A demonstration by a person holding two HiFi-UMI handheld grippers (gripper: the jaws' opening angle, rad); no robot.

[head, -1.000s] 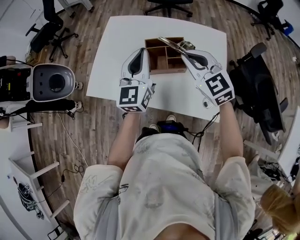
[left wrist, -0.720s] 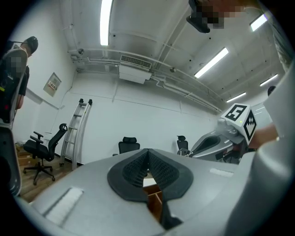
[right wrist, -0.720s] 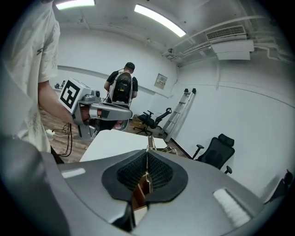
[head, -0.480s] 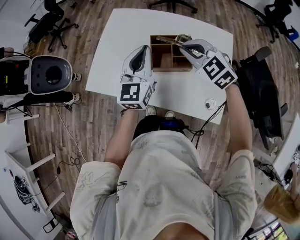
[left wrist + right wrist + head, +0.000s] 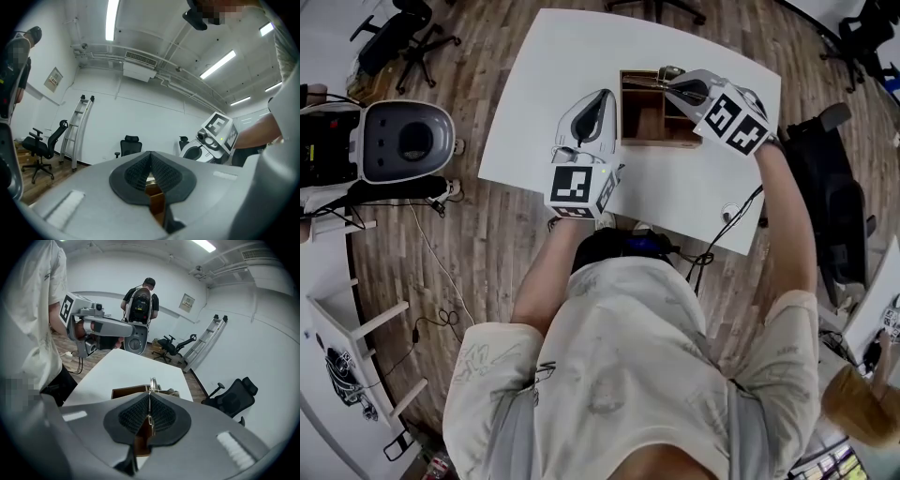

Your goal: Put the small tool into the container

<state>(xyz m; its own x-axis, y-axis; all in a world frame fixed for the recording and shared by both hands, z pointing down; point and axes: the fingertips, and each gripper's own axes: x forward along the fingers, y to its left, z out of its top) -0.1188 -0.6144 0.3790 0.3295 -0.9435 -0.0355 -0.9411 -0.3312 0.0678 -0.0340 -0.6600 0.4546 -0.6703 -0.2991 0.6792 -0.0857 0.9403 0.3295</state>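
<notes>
The container is an open wooden box with dividers, at the far side of the white table. My right gripper hangs over the box's far right corner, shut on a thin metal tool that sticks out to the left across the box. In the right gripper view the tool pokes out past the closed pads, with the box below. My left gripper lies just left of the box, shut with nothing held. In the left gripper view, the box shows under the left gripper's pads.
A small round fitting with a cable sits at the table's near right edge. A grey machine stands on the floor to the left, a black office chair to the right. A person stands beyond the table.
My right gripper has carried the tool farther out, from the box's near right side to above its far right corner. The left gripper has stayed beside the box.
</notes>
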